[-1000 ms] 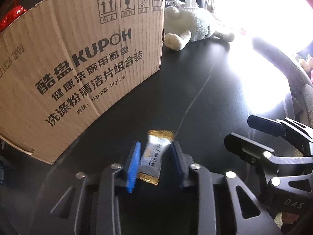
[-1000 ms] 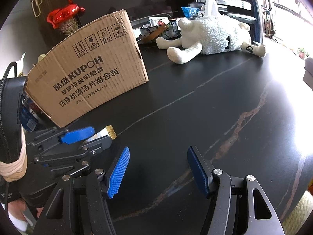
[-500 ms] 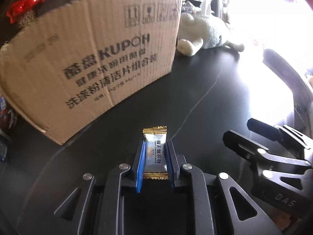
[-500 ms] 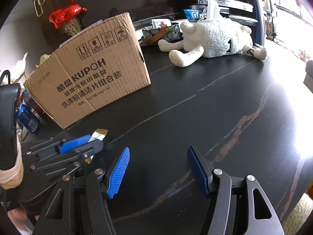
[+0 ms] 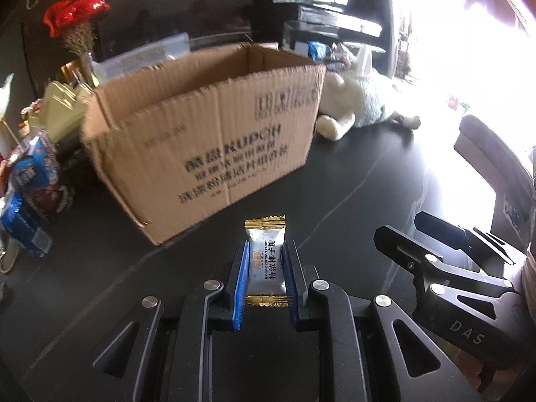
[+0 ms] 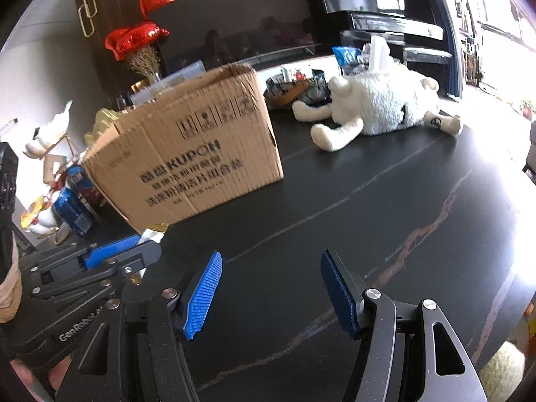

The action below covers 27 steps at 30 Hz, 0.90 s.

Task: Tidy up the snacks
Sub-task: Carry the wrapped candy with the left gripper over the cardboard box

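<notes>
A white coconut candy (image 5: 267, 263) with gold crimped ends is clamped between the blue pads of my left gripper (image 5: 265, 251), which is shut on it and holds it above the black table (image 5: 351, 201). Ahead stands an open brown cardboard box (image 5: 214, 140) with printed text; its inside is hidden from here. In the right wrist view the left gripper (image 6: 134, 246) shows at the lower left with the candy's wrapper (image 6: 152, 232) poking out near the box (image 6: 187, 164). My right gripper (image 6: 271, 288) is open over bare table, with nothing between its pads.
A white plush animal (image 6: 378, 107) lies beyond the box to the right. Snack packs and blue cans (image 5: 30, 194) crowd the table's left end. A red foil balloon (image 6: 137, 38) and a basket of items (image 6: 294, 88) stand at the back. Marbled tabletop (image 6: 402, 207) stretches right.
My left gripper closed on the candy and lifted it off the table; the box's open top has come into view. The right gripper rose a little, still open.
</notes>
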Each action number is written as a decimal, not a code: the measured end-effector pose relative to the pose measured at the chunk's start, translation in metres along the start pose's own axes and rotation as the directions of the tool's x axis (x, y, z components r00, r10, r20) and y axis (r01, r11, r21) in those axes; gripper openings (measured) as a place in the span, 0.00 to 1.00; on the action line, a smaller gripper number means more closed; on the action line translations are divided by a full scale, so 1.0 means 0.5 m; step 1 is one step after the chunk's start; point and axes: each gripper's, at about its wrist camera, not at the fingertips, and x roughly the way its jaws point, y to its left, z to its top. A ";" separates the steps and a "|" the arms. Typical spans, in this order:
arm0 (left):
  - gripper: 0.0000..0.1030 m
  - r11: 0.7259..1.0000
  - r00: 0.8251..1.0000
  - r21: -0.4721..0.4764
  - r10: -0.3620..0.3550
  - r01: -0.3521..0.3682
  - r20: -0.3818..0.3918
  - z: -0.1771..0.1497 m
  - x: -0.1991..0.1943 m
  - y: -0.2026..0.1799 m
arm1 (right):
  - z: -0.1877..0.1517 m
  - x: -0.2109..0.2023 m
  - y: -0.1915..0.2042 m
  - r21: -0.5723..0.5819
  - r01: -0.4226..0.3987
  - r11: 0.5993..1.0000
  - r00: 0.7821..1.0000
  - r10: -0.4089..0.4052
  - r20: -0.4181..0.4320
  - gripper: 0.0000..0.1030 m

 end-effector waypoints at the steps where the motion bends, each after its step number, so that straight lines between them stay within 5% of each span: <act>1: 0.20 1.000 1.000 -0.006 0.006 -0.006 0.007 0.003 -0.010 0.002 | 0.004 -0.004 0.002 -0.004 -0.002 1.000 1.000 0.002 0.003 0.61; 27: 0.20 0.992 0.983 -0.110 0.074 -0.056 0.167 0.118 -0.142 0.050 | 0.139 -0.083 0.086 -0.132 -0.020 0.991 0.989 0.039 0.143 0.61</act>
